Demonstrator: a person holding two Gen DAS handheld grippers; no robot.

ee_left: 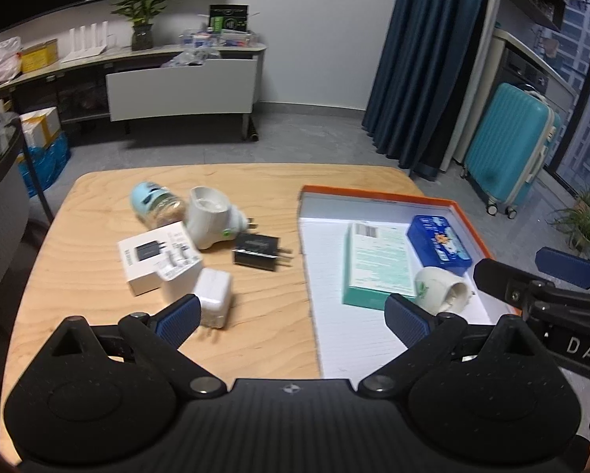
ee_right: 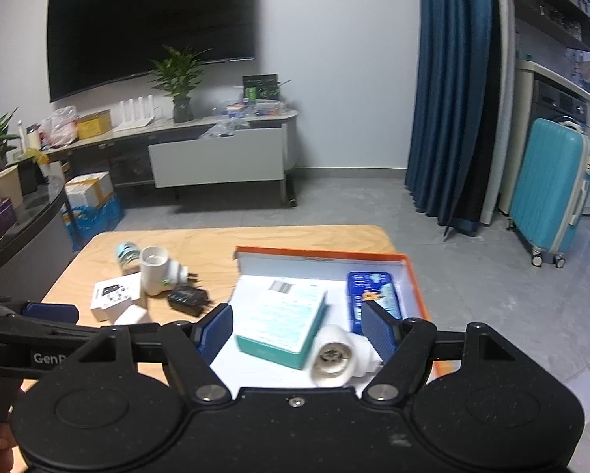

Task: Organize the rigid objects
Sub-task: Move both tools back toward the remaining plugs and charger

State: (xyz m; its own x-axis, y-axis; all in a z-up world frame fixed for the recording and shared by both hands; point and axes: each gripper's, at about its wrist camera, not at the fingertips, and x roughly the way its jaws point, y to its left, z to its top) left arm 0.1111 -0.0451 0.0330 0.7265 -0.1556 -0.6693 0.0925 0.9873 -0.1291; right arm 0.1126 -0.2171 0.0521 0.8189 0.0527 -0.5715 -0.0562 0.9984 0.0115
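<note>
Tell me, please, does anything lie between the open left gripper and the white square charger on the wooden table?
Nothing visible does: the left gripper hangs open just before the white square charger, whose near side faces it uncovered.

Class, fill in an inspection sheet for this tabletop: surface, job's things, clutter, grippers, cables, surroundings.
Surface: wooden table, partly covered by an orange-rimmed tray.
Job's things: in the tray, teal box, blue case, white plug-in device; on the table, black charger, white charger, white carton, bottle, another white plug-in device.
Clutter: nothing seen.
Grippers: left gripper open, empty; right gripper open, empty.
Cables: nothing seen.
Surroundings: teal suitcase, blue curtain, TV.
</note>
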